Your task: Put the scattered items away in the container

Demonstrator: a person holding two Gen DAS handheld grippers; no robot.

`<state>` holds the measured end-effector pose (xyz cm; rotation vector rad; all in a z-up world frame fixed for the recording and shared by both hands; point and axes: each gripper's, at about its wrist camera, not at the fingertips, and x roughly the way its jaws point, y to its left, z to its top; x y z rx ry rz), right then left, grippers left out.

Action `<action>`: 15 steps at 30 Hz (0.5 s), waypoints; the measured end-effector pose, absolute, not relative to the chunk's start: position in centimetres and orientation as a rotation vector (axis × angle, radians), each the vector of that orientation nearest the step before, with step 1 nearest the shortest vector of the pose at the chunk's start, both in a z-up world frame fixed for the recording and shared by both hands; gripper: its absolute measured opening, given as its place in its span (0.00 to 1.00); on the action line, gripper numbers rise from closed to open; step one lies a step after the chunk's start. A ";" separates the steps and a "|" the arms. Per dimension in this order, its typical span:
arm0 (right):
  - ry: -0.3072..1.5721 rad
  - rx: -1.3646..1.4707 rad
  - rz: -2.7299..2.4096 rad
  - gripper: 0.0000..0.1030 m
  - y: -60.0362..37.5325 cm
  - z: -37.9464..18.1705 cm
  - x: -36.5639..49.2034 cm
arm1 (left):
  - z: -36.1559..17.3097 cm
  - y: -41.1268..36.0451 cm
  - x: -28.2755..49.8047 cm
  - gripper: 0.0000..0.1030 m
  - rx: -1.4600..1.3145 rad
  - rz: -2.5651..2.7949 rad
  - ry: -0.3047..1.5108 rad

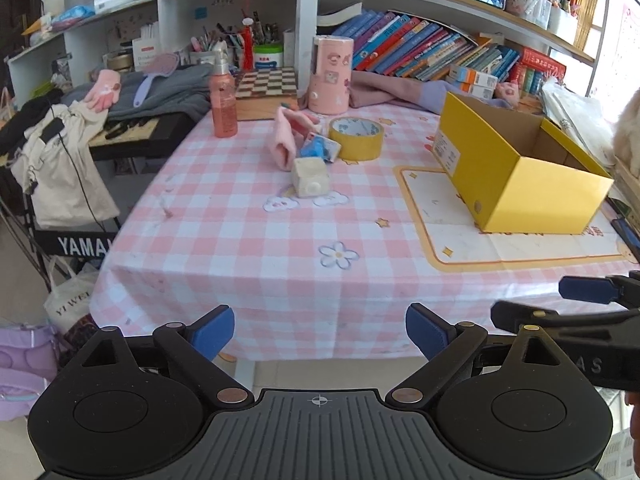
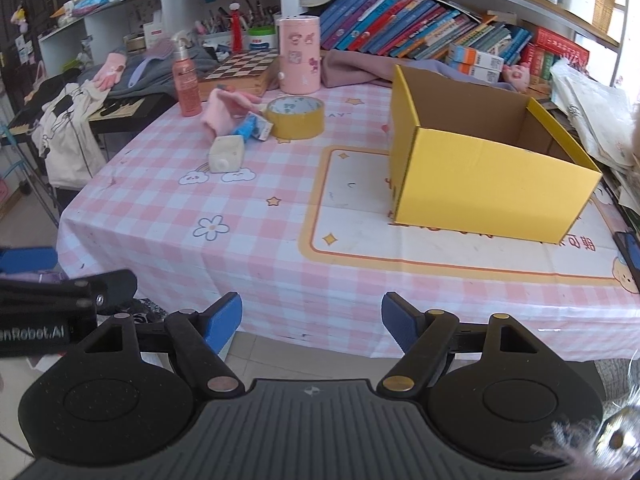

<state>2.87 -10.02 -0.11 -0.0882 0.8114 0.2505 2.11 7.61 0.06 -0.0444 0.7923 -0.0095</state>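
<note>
An open yellow cardboard box (image 1: 520,168) (image 2: 480,184) stands on the right of the pink checked table; I see nothing inside it. Left of it lie a roll of yellow tape (image 1: 356,138) (image 2: 295,117), a pink glove (image 1: 284,140) (image 2: 224,112), a blue packet (image 1: 320,149) (image 2: 252,127) and a small white bottle (image 1: 310,178) (image 2: 227,155), clustered together. My left gripper (image 1: 320,332) is open and empty, in front of the table's near edge. My right gripper (image 2: 312,320) is open and empty, also off the near edge.
A pink spray bottle (image 1: 223,98) (image 2: 186,82), a pink cylindrical tin (image 1: 331,76) (image 2: 299,56) and a chessboard (image 1: 267,84) stand at the table's back. Shelves of books (image 1: 420,46) rise behind. A keyboard with clothes on it (image 1: 120,120) stands left.
</note>
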 end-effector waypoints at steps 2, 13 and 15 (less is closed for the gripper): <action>0.812 -0.091 0.263 0.74 -9.7 -0.2 3.1 | 0.2 8.0 2.3 0.92 -0.046 0.003 0.784; 0.810 -0.105 0.321 0.72 -7.4 -0.6 6.3 | -0.4 8.9 3.2 0.92 -0.056 0.042 0.802; 0.808 -0.110 0.327 0.72 -7.1 -0.7 7.2 | -0.4 9.1 3.8 0.92 -0.058 0.046 0.796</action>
